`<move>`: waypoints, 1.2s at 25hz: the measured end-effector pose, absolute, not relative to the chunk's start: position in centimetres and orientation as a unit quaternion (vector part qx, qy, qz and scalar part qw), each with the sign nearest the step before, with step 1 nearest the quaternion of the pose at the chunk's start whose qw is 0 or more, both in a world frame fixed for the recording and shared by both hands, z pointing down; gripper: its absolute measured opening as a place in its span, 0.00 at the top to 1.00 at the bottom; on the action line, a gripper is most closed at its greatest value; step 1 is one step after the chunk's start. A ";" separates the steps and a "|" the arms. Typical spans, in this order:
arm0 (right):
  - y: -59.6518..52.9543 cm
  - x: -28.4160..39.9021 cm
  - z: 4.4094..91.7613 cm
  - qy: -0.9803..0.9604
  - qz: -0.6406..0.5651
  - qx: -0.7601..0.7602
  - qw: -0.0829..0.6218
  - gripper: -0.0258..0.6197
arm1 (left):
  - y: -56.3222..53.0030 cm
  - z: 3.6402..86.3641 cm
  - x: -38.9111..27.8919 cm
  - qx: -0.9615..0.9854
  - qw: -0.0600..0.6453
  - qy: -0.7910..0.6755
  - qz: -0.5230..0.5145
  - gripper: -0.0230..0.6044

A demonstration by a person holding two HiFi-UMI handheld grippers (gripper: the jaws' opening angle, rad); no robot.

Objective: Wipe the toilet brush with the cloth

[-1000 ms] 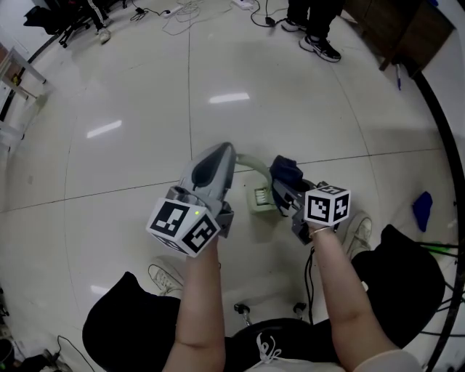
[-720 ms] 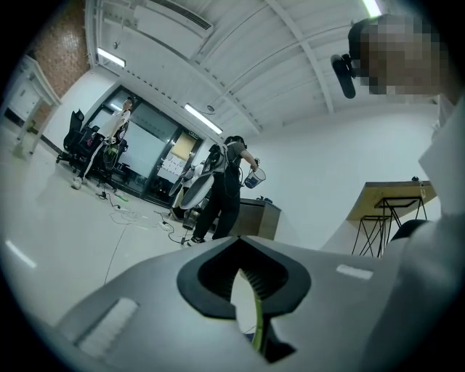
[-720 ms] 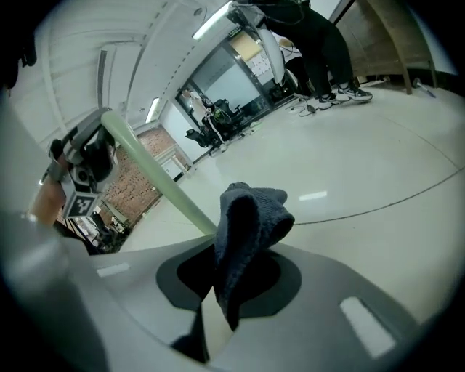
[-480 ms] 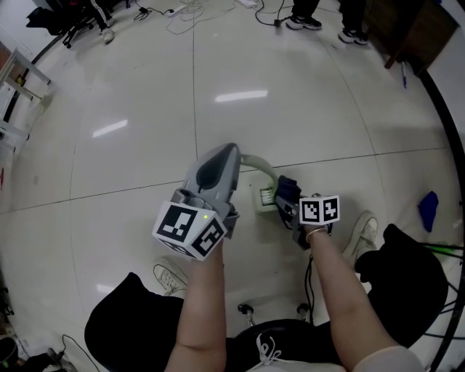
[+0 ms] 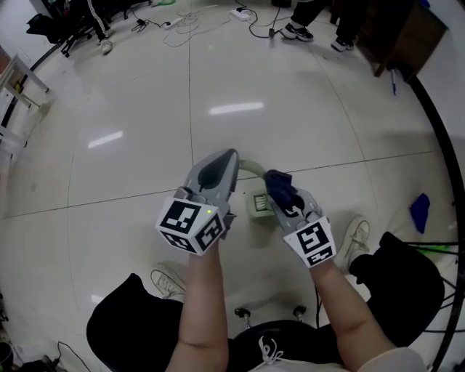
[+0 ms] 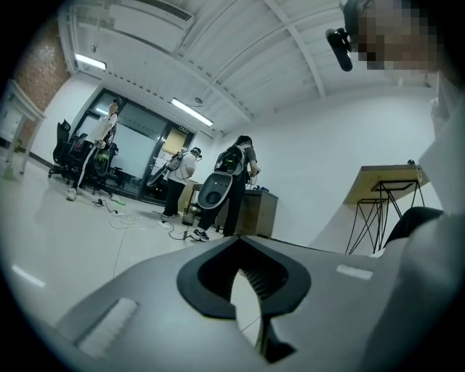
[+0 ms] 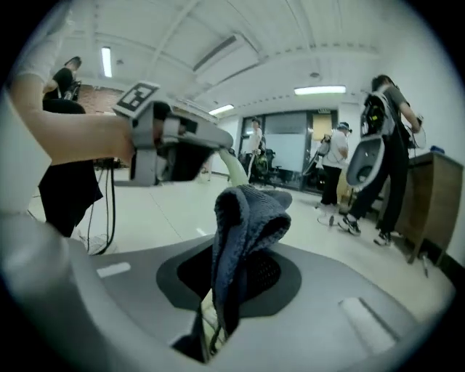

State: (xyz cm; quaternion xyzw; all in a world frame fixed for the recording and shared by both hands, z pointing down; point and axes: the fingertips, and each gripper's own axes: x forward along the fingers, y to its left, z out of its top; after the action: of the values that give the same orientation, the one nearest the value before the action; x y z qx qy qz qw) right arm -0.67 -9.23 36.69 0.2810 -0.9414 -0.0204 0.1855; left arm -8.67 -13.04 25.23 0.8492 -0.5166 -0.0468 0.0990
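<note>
In the head view my left gripper (image 5: 228, 157) is shut on the pale green curved handle (image 5: 251, 166) of the toilet brush, whose head (image 5: 258, 204) hangs below, between the two grippers. My right gripper (image 5: 283, 199) is shut on a dark blue cloth (image 5: 278, 182) that lies against the handle's right side. The right gripper view shows the cloth (image 7: 243, 225) bunched up out of the jaws, with the left gripper (image 7: 207, 149) and the handle (image 7: 234, 168) just behind it. In the left gripper view a pale strip sits between the dark pads (image 6: 218, 287).
The floor is glossy white tile. Cables (image 5: 182, 14) and other people's shoes (image 5: 296, 30) lie at the far edge. A blue object (image 5: 420, 211) rests on the floor at right. My own shoes (image 5: 168, 280) and chair casters (image 5: 243, 313) are below. A brown desk (image 7: 429, 196) stands at right.
My right gripper has swung left and turned, bringing the cloth from beside the brush head up against the handle. The left gripper has kept hold of the brush, almost still.
</note>
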 end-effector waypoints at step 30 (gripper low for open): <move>-11.7 -1.8 38.5 -0.799 0.490 0.340 -0.073 0.86 | -12.6 24.3 -6.0 0.862 0.090 -0.493 -0.073 0.95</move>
State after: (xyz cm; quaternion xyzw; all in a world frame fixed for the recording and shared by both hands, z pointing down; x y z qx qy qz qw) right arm -1.84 -11.68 38.53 0.3397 -0.7993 0.4902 -0.0732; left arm -6.02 -12.56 24.28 0.8623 -0.4929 -0.0729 0.0903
